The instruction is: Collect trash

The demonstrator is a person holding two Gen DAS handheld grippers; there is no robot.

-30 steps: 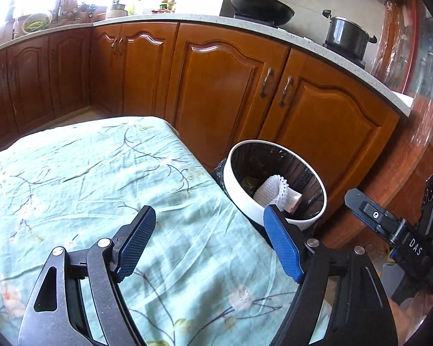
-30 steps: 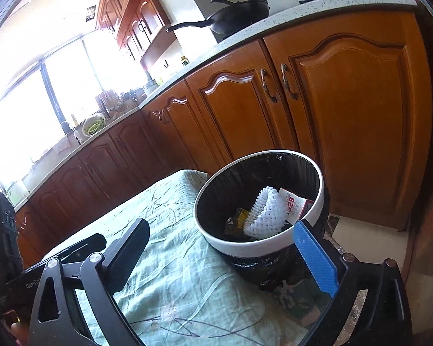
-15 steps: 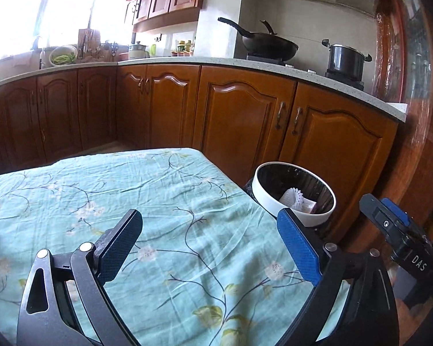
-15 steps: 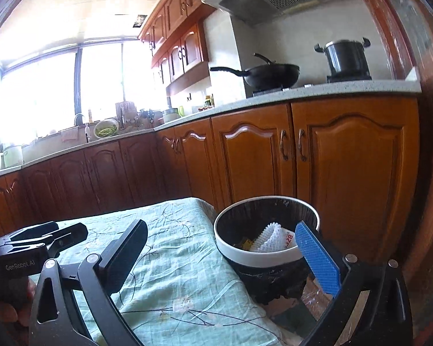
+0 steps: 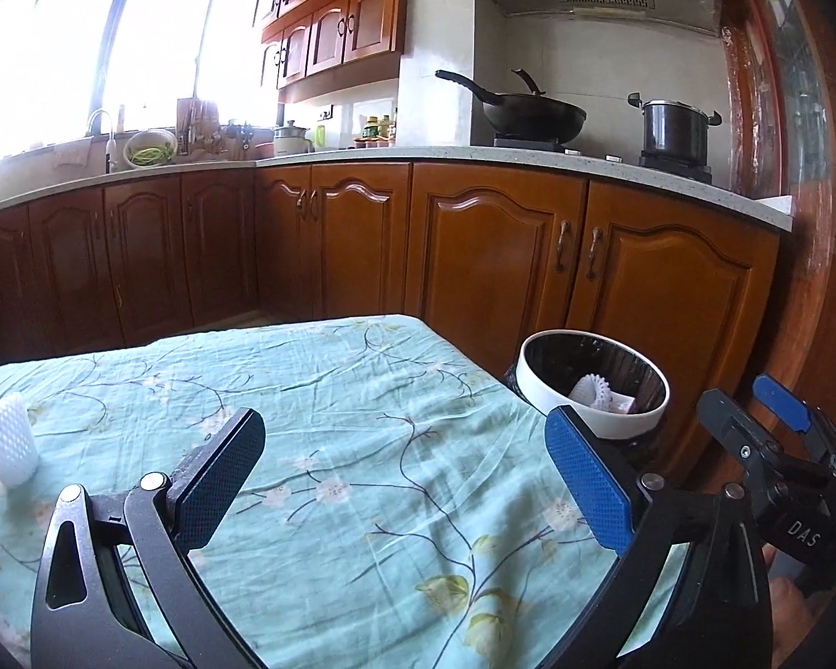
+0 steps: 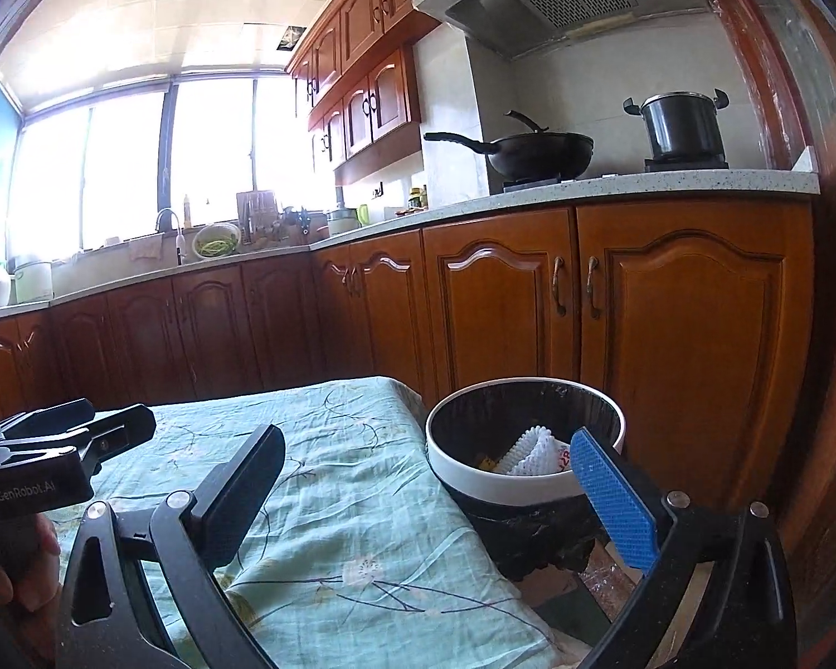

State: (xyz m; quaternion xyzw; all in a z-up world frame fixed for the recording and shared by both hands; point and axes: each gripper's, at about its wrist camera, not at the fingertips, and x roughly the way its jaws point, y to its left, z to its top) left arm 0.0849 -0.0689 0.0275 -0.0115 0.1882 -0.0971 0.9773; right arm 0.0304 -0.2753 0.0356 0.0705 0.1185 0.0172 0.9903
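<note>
A white-rimmed trash bin (image 5: 535, 382) with a black liner stands on the floor off the table's right edge; it also shows in the right wrist view (image 6: 496, 488). Inside it lie a white foam fruit net (image 6: 529, 449) and a wrapper. Another white foam net (image 5: 3, 443) stands on the green floral tablecloth (image 5: 362, 407) at the far left. My left gripper (image 5: 407, 474) is open and empty above the cloth. My right gripper (image 6: 429, 496) is open and empty, near the bin, and shows at the right in the left wrist view (image 5: 763, 418).
Brown kitchen cabinets (image 5: 501, 256) run behind the table and bin. A wok (image 5: 529, 111) and a pot (image 5: 674, 131) sit on the stove. The worktop by the window holds a sink and kitchenware. The left gripper shows at the left of the right wrist view (image 6: 56, 435).
Both grippers have pulled back and tilted up from the bin, which now looks smaller and lower. The foam net on the cloth has come into the left wrist view. Both stay open.
</note>
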